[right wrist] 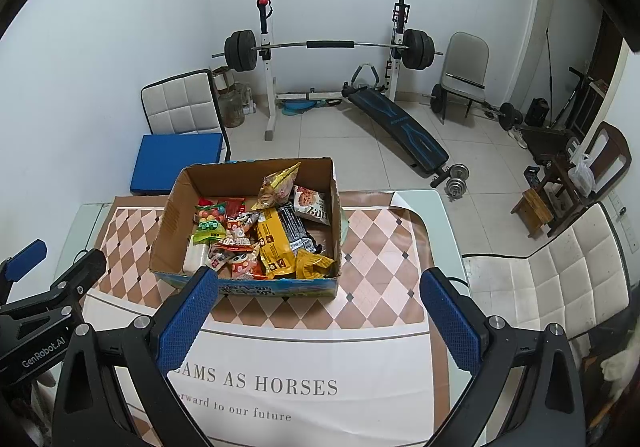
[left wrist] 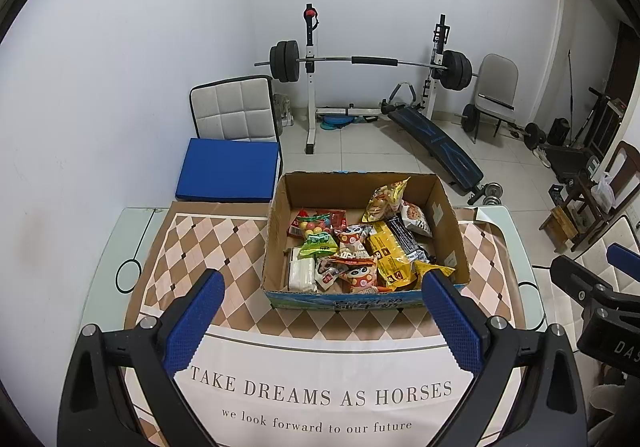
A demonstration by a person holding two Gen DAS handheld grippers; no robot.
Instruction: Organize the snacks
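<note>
Snacks piled loose in cardboard box at table centre. Left gripper & right gripper wide apart, holding nothing. Fits pre-sort or post-gather; can't tell which.

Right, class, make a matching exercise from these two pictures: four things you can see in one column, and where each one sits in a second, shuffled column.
Things
1. brown cardboard box
2. green candy packet
3. blue foam cushion
4. black barbell

Places
A. on the white rack by the far wall
B. on the diamond-patterned tablecloth
C. on the white chair beyond the table
D. inside the box, left side

Pairs: 1-B, 2-D, 3-C, 4-A
</note>
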